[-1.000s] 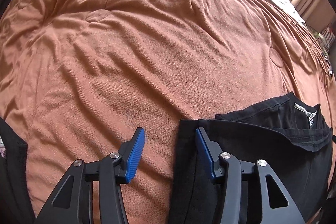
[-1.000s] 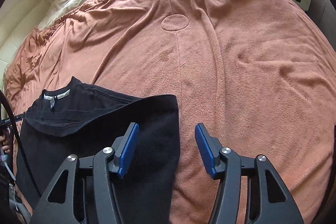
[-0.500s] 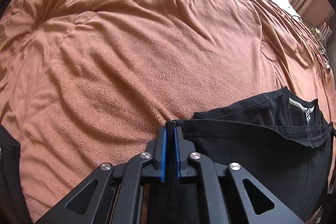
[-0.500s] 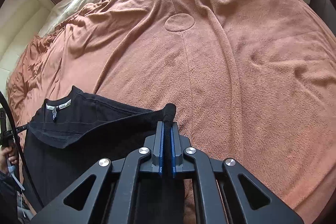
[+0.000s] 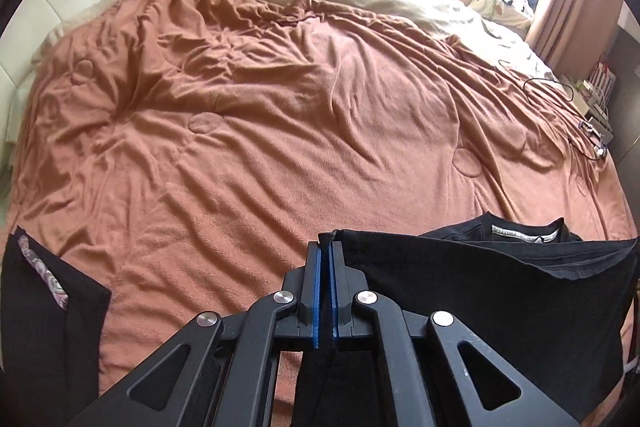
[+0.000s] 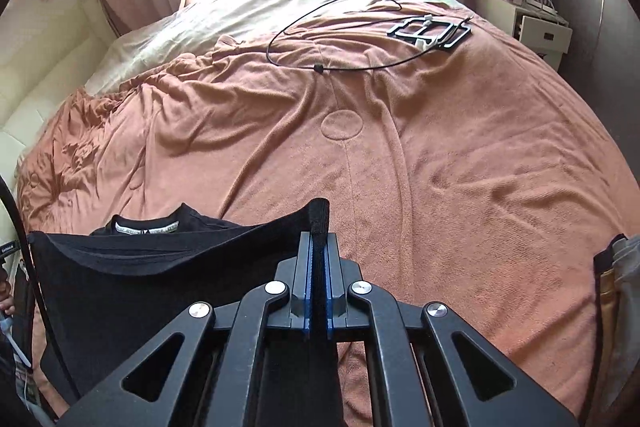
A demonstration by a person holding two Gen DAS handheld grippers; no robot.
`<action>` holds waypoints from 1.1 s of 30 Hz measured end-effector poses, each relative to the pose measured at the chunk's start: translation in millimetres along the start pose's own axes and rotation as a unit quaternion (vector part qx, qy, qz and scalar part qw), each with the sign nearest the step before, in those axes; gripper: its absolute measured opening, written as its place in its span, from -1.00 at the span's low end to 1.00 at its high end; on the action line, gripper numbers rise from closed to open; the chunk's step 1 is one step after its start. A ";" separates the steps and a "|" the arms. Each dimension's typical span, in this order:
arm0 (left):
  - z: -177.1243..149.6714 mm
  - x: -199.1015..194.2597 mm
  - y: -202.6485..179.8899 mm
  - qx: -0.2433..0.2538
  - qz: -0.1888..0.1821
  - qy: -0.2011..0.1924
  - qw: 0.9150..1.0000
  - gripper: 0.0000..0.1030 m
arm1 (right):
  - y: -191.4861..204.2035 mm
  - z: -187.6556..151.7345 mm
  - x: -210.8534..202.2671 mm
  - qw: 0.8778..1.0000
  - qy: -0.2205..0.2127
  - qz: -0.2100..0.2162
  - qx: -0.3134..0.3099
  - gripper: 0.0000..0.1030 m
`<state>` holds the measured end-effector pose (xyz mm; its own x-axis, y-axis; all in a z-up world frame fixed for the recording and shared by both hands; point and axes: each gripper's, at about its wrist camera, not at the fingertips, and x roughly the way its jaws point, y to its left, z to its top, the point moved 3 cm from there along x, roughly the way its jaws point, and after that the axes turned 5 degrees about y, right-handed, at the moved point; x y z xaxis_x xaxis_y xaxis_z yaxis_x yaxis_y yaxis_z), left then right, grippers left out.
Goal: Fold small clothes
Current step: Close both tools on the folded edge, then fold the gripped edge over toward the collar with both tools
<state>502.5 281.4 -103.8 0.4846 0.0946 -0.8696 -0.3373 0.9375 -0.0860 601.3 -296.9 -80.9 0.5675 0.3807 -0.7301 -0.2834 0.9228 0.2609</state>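
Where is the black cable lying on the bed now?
In the right wrist view, the black cable loops on the far brown blanket, left of a black frame.

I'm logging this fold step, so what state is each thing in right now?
Left gripper: shut on a corner of the garment.
Right gripper: shut on the other corner.
Black garment: lifted at both gripped corners, edge sagging between them.
Brown blanket: spread, wrinkled.
Black cable: looped loose on blanket.

The left gripper and the right gripper both angle downward, each with its blue pads clamped tight on black fabric
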 end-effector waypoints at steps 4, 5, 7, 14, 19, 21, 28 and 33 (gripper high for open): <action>7.2 -22.8 -0.9 -0.004 -0.002 -0.016 1.000 -0.94 | 5.0 1.3 -25.2 1.000 -0.020 0.000 -0.002 -0.99; 9.9 -27.3 -1.9 -0.004 -0.001 -0.022 1.000 -0.94 | 5.7 2.8 -30.0 1.000 -0.025 -0.001 -0.002 -0.99; 16.4 -34.4 -4.2 -0.007 0.001 -0.030 1.000 -0.94 | 7.5 4.8 -36.9 0.999 -0.032 -0.004 -0.004 -0.99; 39.9 -19.4 -14.8 -0.009 0.015 -0.030 0.999 -0.94 | 7.2 18.1 -15.1 1.000 -0.026 -0.016 -0.003 -0.99; 42.3 28.9 -17.9 -0.008 0.032 -0.001 0.999 -0.94 | 4.8 25.4 32.5 1.000 0.003 -0.027 -0.002 -0.99; 40.4 51.0 -17.9 -0.006 0.043 0.014 0.999 -0.94 | 4.6 27.8 52.8 0.999 0.015 -0.033 -0.004 -0.99; 29.6 107.3 -15.7 0.002 0.071 0.054 0.996 -0.94 | 3.0 35.1 111.6 0.997 0.050 -0.049 -0.010 -0.99; 26.6 113.1 -15.5 0.005 0.079 0.051 0.996 -0.94 | 2.8 38.0 119.9 0.998 0.046 -0.053 -0.007 -0.99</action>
<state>583.9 286.5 -187.9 0.3409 0.2066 -0.9171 -0.3950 0.9167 0.0598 697.9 -246.5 -143.6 0.5210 0.2743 -0.8083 -0.2371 0.9562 0.1716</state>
